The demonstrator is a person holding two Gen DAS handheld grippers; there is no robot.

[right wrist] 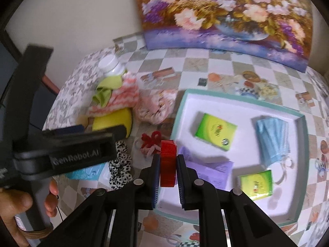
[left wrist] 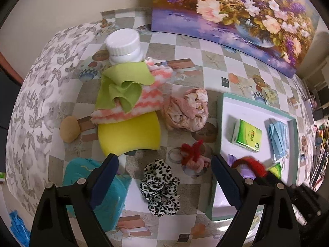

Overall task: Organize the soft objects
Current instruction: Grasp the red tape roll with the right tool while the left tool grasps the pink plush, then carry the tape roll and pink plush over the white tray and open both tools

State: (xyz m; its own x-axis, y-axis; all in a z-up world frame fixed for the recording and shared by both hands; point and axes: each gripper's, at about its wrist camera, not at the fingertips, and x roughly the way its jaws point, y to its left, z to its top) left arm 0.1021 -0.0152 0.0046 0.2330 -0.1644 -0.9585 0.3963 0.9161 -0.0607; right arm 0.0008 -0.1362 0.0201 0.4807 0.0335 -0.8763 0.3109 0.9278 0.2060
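The right gripper clamps a red fuzzy scrunchie over the teal-rimmed tray's near corner; the left gripper gapes above a leopard scrunchie. Released early, the red one could catch the rim and tumble outside.

A lime-green felt cloth is lying on a coral-and-white zigzag towel, which is resting on a yellow sponge; a white plastic jar is standing behind them.
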